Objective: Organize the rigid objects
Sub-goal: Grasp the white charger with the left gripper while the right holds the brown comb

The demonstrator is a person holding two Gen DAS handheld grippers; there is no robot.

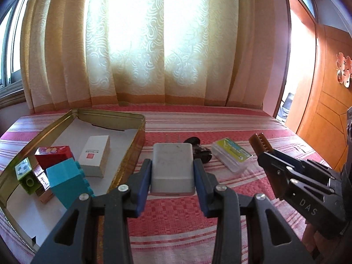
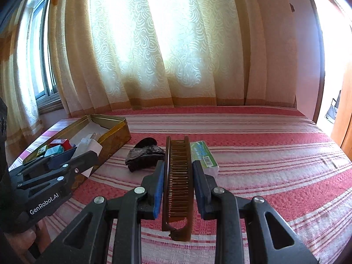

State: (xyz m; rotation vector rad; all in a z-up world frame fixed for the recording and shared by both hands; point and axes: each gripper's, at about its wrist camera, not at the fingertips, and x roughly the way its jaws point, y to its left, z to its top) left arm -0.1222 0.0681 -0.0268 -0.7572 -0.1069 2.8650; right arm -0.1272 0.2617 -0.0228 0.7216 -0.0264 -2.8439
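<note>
The left tongs [image 1: 172,172] gripped a smooth white charger [image 1: 172,169], prongs pointing away, just right of the gold tin box [image 1: 132,118] holding blocks (red, teal, green). The right tongs [image 2: 178,184] clasped a brown plastic comb [image 2: 177,187], its long axis running straight ahead. Beyond them on the woven striped bedspread [image 2: 264,165] lay a dark object [image 2: 144,154], possibly a hair clip, and a clear packet [image 2: 203,156].

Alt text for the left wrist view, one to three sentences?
The left gripper holds a white charger over a red striped bedspread, beside an open gold tin containing toy blocks and a white box. At right, the right gripper holds a brown comb.
</note>
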